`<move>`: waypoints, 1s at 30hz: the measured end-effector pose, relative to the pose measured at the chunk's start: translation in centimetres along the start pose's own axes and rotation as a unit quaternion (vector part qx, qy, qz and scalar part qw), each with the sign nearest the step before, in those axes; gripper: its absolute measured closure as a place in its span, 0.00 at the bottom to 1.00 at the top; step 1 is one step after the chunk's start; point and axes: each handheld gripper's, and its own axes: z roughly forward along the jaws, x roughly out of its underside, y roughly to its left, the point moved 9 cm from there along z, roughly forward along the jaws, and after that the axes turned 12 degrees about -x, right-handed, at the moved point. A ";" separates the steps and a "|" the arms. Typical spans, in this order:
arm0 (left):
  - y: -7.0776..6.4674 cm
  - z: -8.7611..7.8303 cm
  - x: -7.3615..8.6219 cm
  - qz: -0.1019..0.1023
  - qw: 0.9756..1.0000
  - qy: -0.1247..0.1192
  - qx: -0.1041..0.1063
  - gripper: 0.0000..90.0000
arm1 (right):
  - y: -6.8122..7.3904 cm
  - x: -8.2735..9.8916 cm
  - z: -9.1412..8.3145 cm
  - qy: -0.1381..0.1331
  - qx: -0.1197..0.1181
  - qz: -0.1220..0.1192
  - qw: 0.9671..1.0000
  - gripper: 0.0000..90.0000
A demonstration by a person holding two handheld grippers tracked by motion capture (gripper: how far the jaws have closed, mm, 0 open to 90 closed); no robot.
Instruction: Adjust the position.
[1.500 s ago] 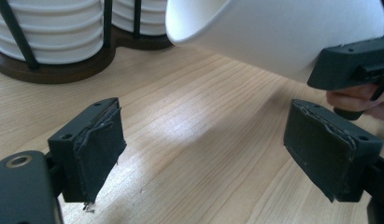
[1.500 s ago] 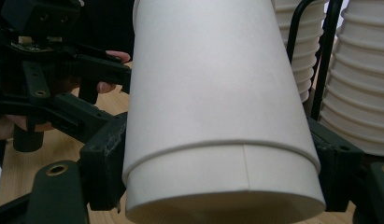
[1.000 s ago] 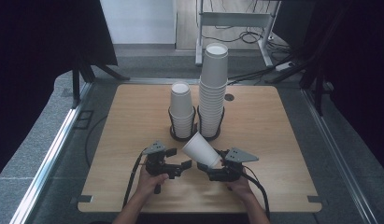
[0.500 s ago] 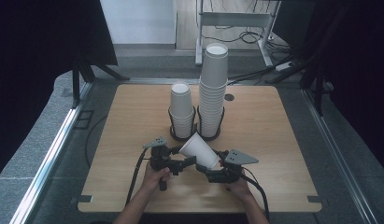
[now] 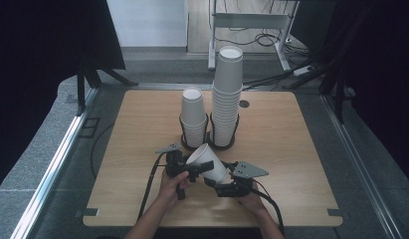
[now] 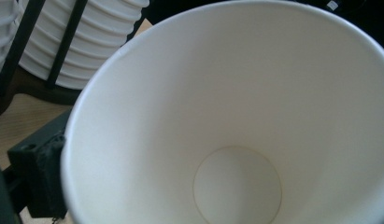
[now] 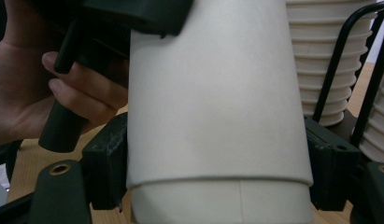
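Your right tool (image 5: 219, 185) clamps the paper cup (image 5: 208, 162) tilted above the counter (image 5: 301, 149), your left tool (image 5: 192, 172) has just spread apart (rim released), so stacking remains.

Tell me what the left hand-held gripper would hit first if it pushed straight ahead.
Most likely the paper cup: the left hand-held gripper faces straight into its open mouth. Its jaws have just been opening, and the right hand-held gripper clamps the cup's base end.
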 end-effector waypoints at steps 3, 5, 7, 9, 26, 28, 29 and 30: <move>0.1 0.1 0.0 -0.003 1.000 0.001 0.000 0.01 | -0.1 0.1 0.1 0.001 0.000 0.001 1.000 0.26; 0.1 0.1 0.0 -0.006 1.000 0.003 0.003 0.01 | -0.1 0.1 0.1 0.002 0.001 0.001 1.000 0.26; 0.1 0.1 0.1 -0.003 1.000 0.005 0.006 0.02 | -0.1 0.2 0.2 0.003 0.002 0.001 1.000 0.26; -0.2 0.2 0.1 -0.003 1.000 0.004 0.011 0.07 | -0.1 0.2 0.2 0.004 0.002 0.002 1.000 0.26; -0.5 -0.1 0.0 0.039 0.999 -0.020 -0.014 0.14 | -0.2 0.5 0.5 0.020 0.008 0.002 1.000 0.23; -0.5 -0.4 -0.2 0.038 0.999 -0.025 -0.010 0.14 | -0.3 0.6 0.5 0.024 0.007 0.005 1.000 0.22; -0.5 -0.6 -0.3 0.040 0.999 -0.026 -0.010 0.14 | -0.3 0.6 0.5 0.025 0.007 0.005 1.000 0.21; -0.5 -0.7 -0.3 0.041 0.999 -0.027 -0.010 0.14 | -0.3 0.6 0.5 0.026 0.007 0.005 1.000 0.20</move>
